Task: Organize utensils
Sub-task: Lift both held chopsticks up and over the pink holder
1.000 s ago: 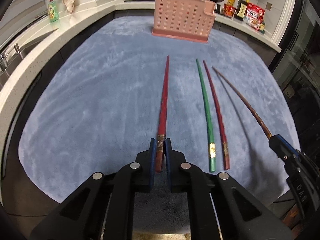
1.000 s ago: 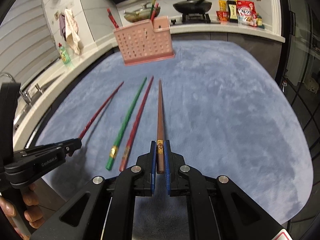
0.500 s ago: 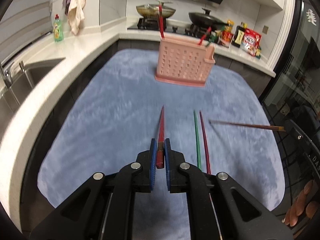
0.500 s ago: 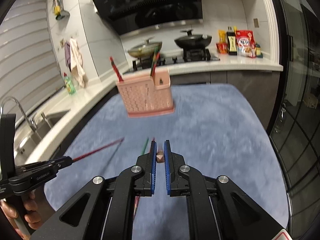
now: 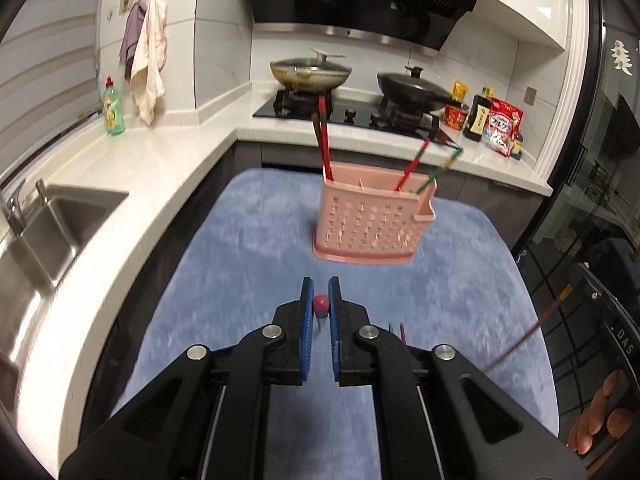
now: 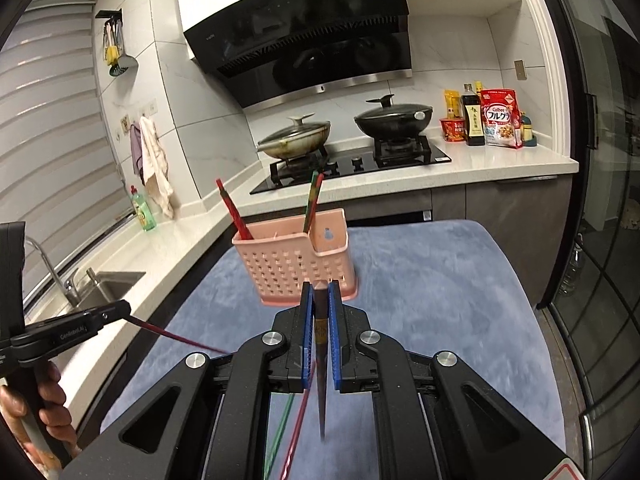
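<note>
**Both chopsticks lifted off the mat**

Now the left gripper [image 5: 321, 304] clamps the red chopstick [image 5: 321, 302], raised off the blue plush mat [image 5: 248, 240]; the pink perforated plastic holder [image 5: 370, 222] stands at twelve o'clock. The right gripper [image 6: 321, 300] likewise pinches the brown wooden chopstick [image 6: 321, 360], ready for dropping in.

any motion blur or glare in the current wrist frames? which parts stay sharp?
Left wrist view: blue plush mat and pink perforated plastic utensil basket smeared by motion; left hand-held gripper sharp. Right wrist view: mat softer near the bottom edge, right hand-held gripper and brown wooden chopstick crisp; reflections on the glossy black range hood. Fisheye bending in both.
</note>
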